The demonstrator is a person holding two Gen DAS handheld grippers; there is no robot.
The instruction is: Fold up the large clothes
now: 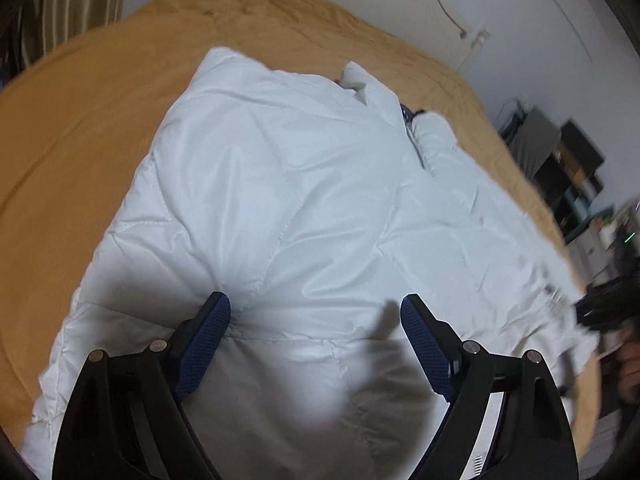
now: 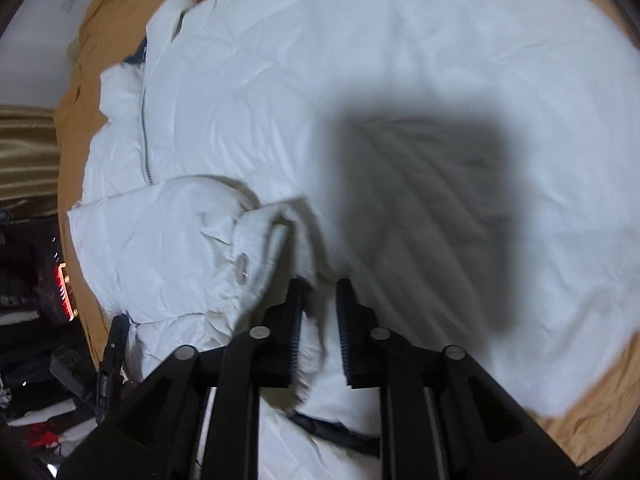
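- A large white quilted puffer jacket (image 1: 304,184) lies spread flat on a bed covered with a tan fleece blanket (image 1: 80,128); the jacket takes up most of the blanket's surface in both wrist views.
- In the right wrist view the jacket's silver zip (image 2: 143,128) runs along the left side, and a folded white sleeve (image 2: 168,240) lies across the jacket body just below the zip's lower end.
- The left gripper (image 1: 316,320), black-framed with blue textured pads, hangs over the jacket's lower part. Its jaws stand wide apart with nothing between them; no pad presses on the fabric.
- The right gripper (image 2: 318,316) points steeply down at the jacket beside the sleeve cuff. Its jaws are narrow, and a bunch of white fabric sits in the gap; the view is blurred and I cannot tell whether the pads actually clamp it.
- A dark shadow falls on the jacket ahead of the right gripper.
- White walls (image 1: 520,8) stand beyond the bed.
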